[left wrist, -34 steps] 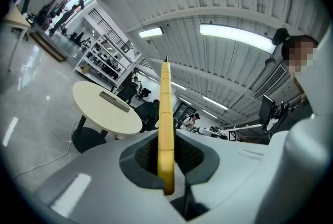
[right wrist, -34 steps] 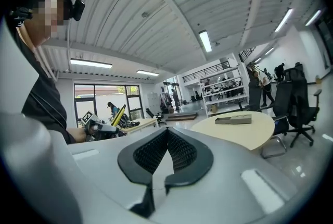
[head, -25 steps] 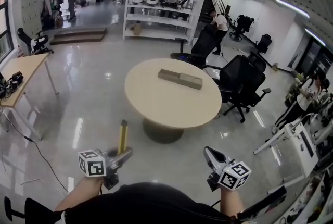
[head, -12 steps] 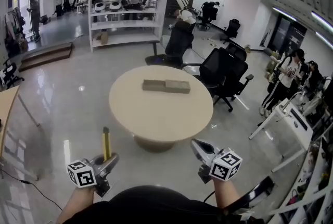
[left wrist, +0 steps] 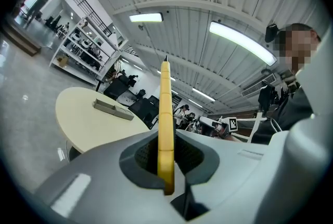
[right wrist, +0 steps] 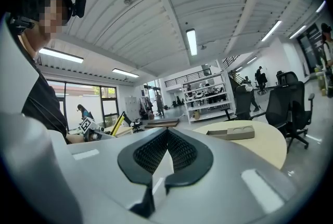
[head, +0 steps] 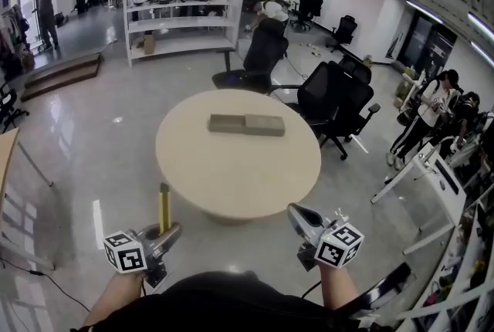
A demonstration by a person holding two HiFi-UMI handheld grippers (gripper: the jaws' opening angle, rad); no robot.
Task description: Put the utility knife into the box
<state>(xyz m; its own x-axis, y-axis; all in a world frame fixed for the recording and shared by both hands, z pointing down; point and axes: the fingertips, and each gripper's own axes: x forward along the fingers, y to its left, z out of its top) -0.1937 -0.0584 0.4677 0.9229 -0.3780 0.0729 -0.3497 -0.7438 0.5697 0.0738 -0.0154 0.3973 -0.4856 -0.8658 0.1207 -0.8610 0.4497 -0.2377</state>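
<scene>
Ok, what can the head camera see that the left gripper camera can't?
Only the head view shows the left gripper from outside, with its marker cube, and the whole round table from above, with shiny floor around it. Only the left gripper view shows the ceiling lights and, close up, the jaws shut on the yellow utility knife. Both show the knife sticking up, the table, and the grey box lying on it.
</scene>
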